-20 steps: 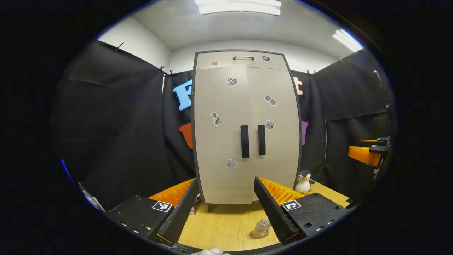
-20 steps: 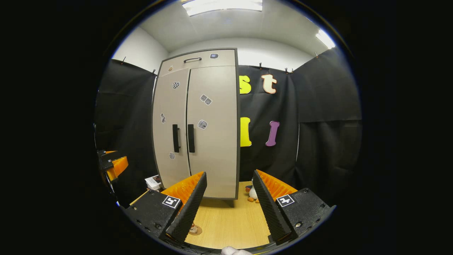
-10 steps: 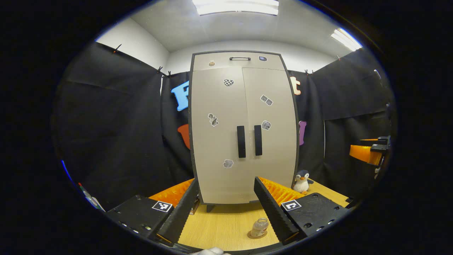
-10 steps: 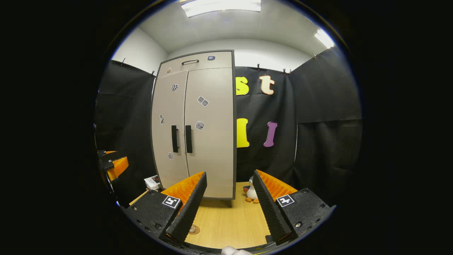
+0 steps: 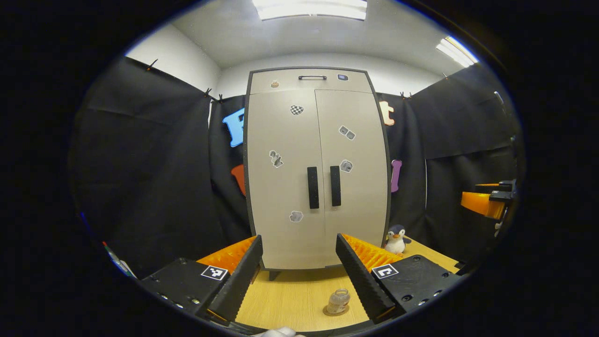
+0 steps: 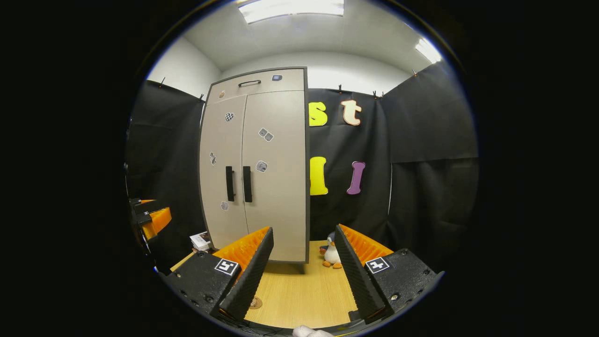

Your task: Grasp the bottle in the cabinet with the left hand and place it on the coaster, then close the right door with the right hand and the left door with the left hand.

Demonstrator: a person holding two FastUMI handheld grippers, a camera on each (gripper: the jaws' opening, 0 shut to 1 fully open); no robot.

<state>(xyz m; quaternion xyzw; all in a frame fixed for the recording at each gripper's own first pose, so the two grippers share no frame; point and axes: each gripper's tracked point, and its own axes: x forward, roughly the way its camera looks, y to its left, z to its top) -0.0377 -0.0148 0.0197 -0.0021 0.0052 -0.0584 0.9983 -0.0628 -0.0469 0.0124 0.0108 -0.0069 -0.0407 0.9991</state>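
A beige cabinet (image 5: 316,168) stands on the wooden table with both doors shut; its two black handles (image 5: 323,186) sit side by side. A small clear bottle (image 5: 338,301) stands on a round brown coaster (image 5: 330,311) in front of the cabinet. My left gripper (image 5: 299,274) is open and empty, back from the cabinet, with the bottle just left of its right finger. In the right gripper view the cabinet (image 6: 255,164) is at the left, and my right gripper (image 6: 302,271) is open and empty. The coaster's edge (image 6: 255,304) peeks out beside its left finger.
A toy penguin (image 5: 396,238) sits right of the cabinet, also the penguin (image 6: 332,252) between the right gripper's fingers. A small box (image 6: 201,240) lies left of the cabinet. The other gripper (image 5: 486,201) shows at the right edge. Bare wooden tabletop (image 5: 290,299) lies in front.
Both grippers have drawn back from the cabinet, which looks smaller and has shifted left. The bottle on its coaster shows more fully. Doors stay shut, grippers stay open.
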